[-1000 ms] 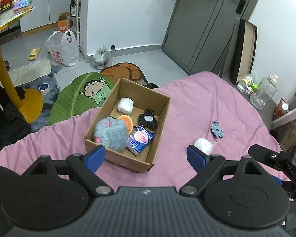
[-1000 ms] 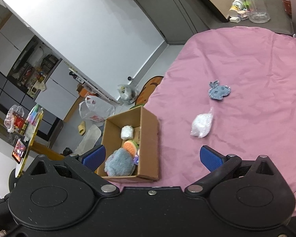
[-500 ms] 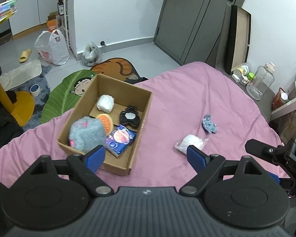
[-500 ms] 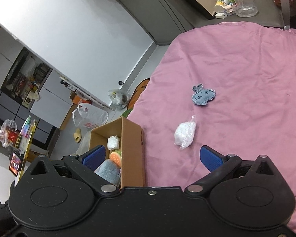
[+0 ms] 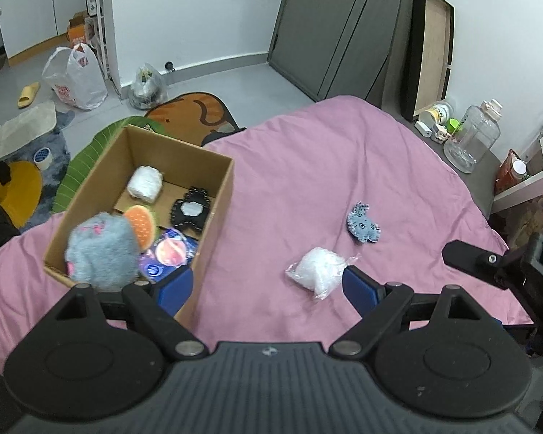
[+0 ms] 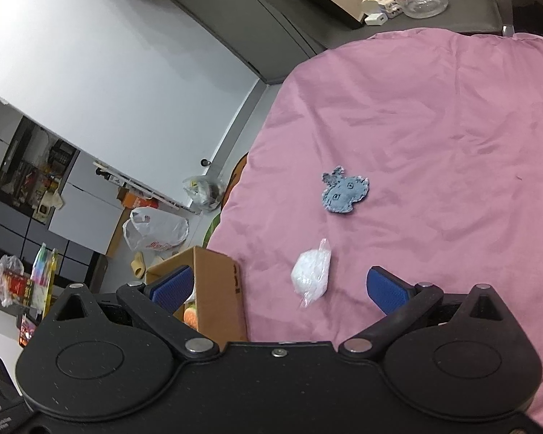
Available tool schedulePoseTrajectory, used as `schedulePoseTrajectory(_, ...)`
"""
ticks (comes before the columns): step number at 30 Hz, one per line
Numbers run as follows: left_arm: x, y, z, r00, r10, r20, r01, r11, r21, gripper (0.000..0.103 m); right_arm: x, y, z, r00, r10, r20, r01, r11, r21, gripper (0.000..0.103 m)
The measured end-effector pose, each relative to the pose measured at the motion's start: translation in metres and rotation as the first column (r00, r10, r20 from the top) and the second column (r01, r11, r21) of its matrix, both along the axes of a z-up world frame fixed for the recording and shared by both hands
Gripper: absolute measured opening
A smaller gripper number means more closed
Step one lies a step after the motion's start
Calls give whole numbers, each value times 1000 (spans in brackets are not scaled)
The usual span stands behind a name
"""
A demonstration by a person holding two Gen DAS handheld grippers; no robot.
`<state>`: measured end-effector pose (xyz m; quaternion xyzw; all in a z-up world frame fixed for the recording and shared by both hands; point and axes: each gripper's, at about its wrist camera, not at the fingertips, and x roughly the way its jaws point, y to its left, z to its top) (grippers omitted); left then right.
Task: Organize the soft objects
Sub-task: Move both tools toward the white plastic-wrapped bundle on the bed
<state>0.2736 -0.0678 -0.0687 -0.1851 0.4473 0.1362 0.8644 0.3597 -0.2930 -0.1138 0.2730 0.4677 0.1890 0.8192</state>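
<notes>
Pink bedding covers the bed (image 5: 307, 166), and on it sits a brown cardboard box (image 5: 217, 195) with its top open, near the bed's left edge in the left wrist view. Inside the box lie a fluffy grey plush (image 5: 101, 249) at the near end, an orange and green soft piece (image 5: 141, 224) just behind it, a blue and pink packet (image 5: 170, 253) beside that, a black frilled piece with a pale centre (image 5: 191, 211), and a white wrapped bundle (image 5: 145, 183) at the far end. Two soft things lie loose on the bedding to the right of the box, apart from each other: a white fluffy lump in clear plastic wrap (image 5: 318, 267) and, farther off, a flat grey-blue fabric piece with frayed edges (image 5: 362, 223). The left claw (image 5: 268, 285) is released, its blue pads wide apart with nothing between them; one pad overlaps the box's near corner in the view and the other sits just beside the white lump. The right claw (image 6: 282, 285) is likewise spread and empty, pointing down at the bedding, with the white wrapped lump (image 6: 311, 271) in the gap between its blue pads and not touched by either. From this side the grey-blue fabric piece (image 6: 345, 195) lies beyond the lump, and the box (image 6: 217, 289) stands behind the left pad.
</notes>
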Motion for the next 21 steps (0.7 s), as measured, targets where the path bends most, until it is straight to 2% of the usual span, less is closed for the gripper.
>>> schedulePoseTrajectory(21, 71, -22, -54, 998, -13, -54, 11, 999, -36, 88, 76, -2, -44, 994, -76, -82, 76, 997, -8, 103)
